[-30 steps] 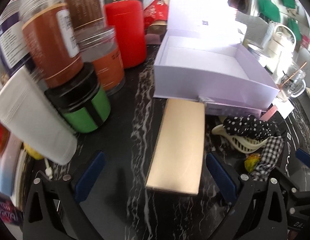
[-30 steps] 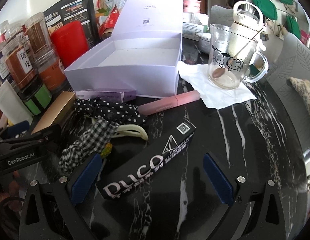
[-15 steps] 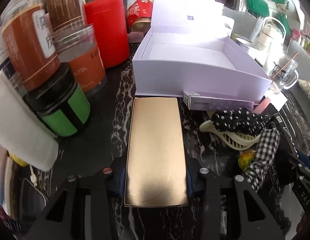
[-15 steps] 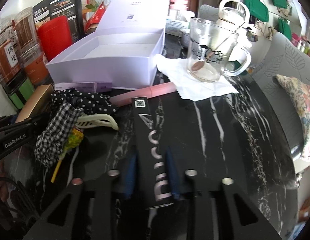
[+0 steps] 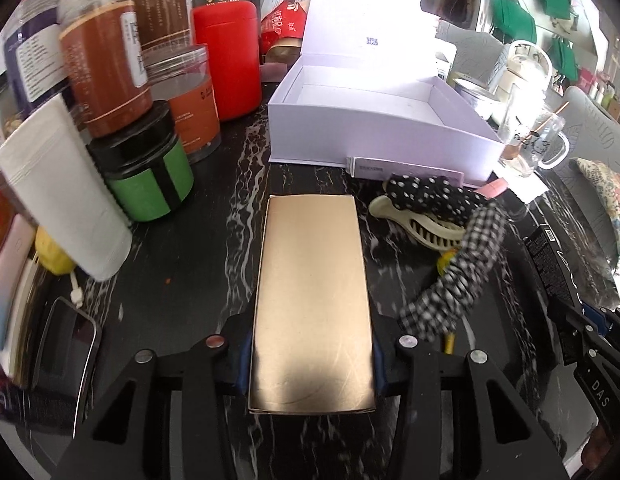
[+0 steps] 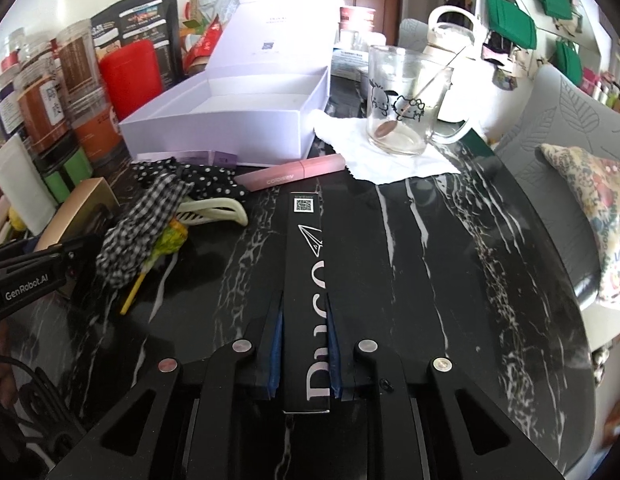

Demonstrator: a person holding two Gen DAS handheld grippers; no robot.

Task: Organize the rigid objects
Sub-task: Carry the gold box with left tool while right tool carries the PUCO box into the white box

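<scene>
Left wrist view: the open lavender box (image 5: 373,128) sits ahead, likely the destination. My left gripper (image 5: 311,354) is clamped on the gold box (image 5: 311,300), gripped near its close end for carrying; my right gripper (image 6: 304,354) pinches the slimmer black carton (image 6: 306,280) lengthwise

"GenRobot.AI" is printed on the left gripper (image 6: 50,272) arm, and "DAS" can be read on the right gripper's (image 5: 589,360) arm. "COIORKEY"-ish lettering is stamped on the pink tube (image 6: 292,172), barely legible. White letters and a QR code are carried by the black box (image 6: 306,280).
</scene>
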